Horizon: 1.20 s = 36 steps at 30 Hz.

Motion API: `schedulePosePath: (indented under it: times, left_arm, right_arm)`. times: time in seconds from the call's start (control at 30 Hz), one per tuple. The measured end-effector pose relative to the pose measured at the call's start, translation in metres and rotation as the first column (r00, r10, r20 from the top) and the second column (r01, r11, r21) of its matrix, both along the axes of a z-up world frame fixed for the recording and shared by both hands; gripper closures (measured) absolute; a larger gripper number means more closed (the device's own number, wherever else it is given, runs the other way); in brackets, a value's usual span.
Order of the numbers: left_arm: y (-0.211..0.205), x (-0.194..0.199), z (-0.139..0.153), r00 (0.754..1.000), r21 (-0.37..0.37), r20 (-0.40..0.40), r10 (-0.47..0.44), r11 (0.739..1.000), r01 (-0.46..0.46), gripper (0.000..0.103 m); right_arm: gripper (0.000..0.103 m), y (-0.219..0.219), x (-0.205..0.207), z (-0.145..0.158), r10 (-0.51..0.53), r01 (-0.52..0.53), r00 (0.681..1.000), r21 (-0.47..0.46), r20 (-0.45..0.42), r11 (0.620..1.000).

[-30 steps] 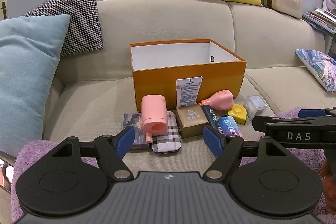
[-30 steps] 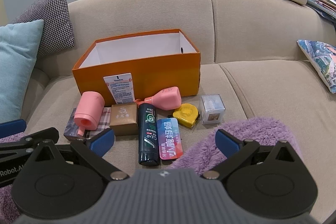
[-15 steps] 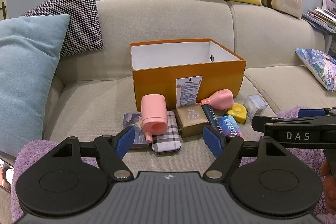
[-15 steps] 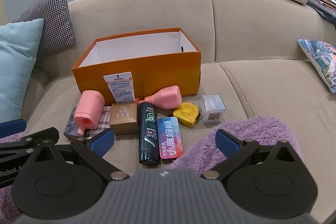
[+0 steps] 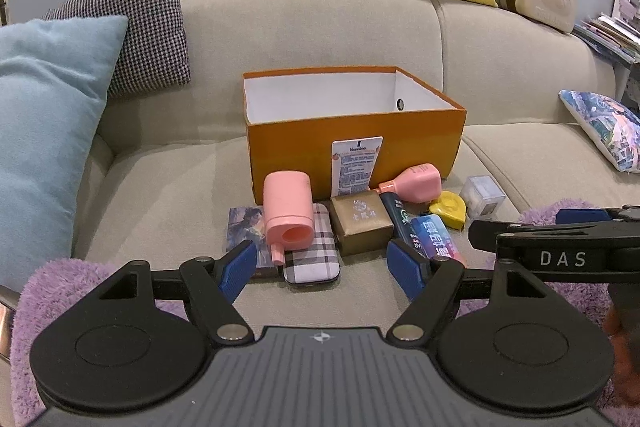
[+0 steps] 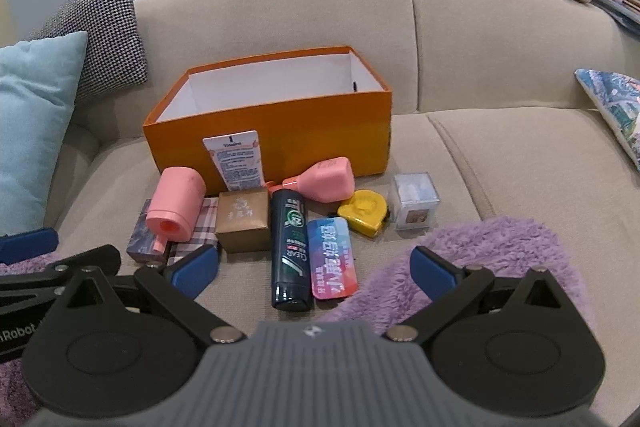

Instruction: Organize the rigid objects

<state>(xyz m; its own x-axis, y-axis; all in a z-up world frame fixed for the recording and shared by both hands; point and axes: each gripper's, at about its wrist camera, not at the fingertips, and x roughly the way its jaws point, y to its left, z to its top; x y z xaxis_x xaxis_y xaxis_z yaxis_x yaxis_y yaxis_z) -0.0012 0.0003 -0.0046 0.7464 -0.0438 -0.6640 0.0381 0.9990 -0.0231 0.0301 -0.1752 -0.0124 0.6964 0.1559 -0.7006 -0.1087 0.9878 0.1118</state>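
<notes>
An orange box (image 5: 356, 147) sits open on the sofa (image 5: 320, 23). Small items (dark bottle (image 6: 290, 247) among them) lie before it, beyond both grippers: left gripper (image 5: 324, 269) and right gripper (image 6: 316, 269) gape wide, holding nothing.

Open orange box (image 5: 352, 143) (white inside); small items (image 6: 288, 227) crowd its front.

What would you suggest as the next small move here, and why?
Probably ease the right gripper forward and down over the dark bottle. Both grippers are open and hold nothing, the orange box looks empty, and every item lies in front of it on the sofa. The bottle lies nearest, about between the right fingers.
</notes>
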Motion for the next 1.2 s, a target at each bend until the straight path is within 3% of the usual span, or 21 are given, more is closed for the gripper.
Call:
schedulePosePath:
  times: [0.17, 0.3, 0.47, 0.57, 0.67, 0.83, 0.93, 1.2]
  left_arm:
    - [0.008, 0.009, -0.006, 0.999, -0.034, -0.033, -0.001, 0.999, 0.000, 0.023]
    - [0.019, 0.021, -0.012, 0.998, -0.055, -0.061, 0.011, 0.998, -0.014, 0.031]
    - [0.037, 0.042, -0.020, 0.996, -0.082, -0.089, 0.026, 0.996, -0.033, 0.048]
    - [0.047, 0.055, -0.026, 0.992, -0.131, -0.125, 0.015, 0.991, -0.032, 0.057]
    - [0.052, 0.068, -0.031, 0.990, -0.159, -0.142, 0.015, 0.987, -0.038, 0.057]
    - [0.061, 0.097, -0.043, 0.983, -0.196, -0.180, 0.034, 0.978, -0.070, 0.048]
    - [0.062, 0.113, -0.048, 0.980, -0.207, -0.195, 0.038, 0.975, -0.079, 0.033]
    - [0.055, 0.146, -0.067, 0.961, -0.187, -0.273, 0.037, 0.978, -0.091, 0.027]
  right_arm:
    - [0.013, 0.008, 0.011, -0.004, 0.052, -0.051, 0.998, 0.010, -0.019, 0.999]
    - [0.028, 0.022, 0.023, -0.009, 0.110, -0.111, 0.993, -0.019, -0.043, 0.994]
    - [0.046, 0.041, 0.044, -0.016, 0.184, -0.186, 0.980, -0.032, -0.070, 0.982]
    - [0.049, 0.054, 0.061, -0.019, 0.210, -0.212, 0.975, -0.028, -0.073, 0.977]
    - [0.049, 0.068, 0.079, -0.024, 0.216, -0.219, 0.974, -0.036, -0.073, 0.975]
    - [0.049, 0.080, 0.105, -0.039, 0.209, -0.215, 0.971, -0.038, -0.111, 0.976]
    - [0.049, 0.076, 0.115, -0.047, 0.188, -0.195, 0.973, -0.044, -0.130, 0.980]
    - [0.049, 0.067, 0.141, -0.062, 0.162, -0.170, 0.974, -0.039, -0.158, 0.985]
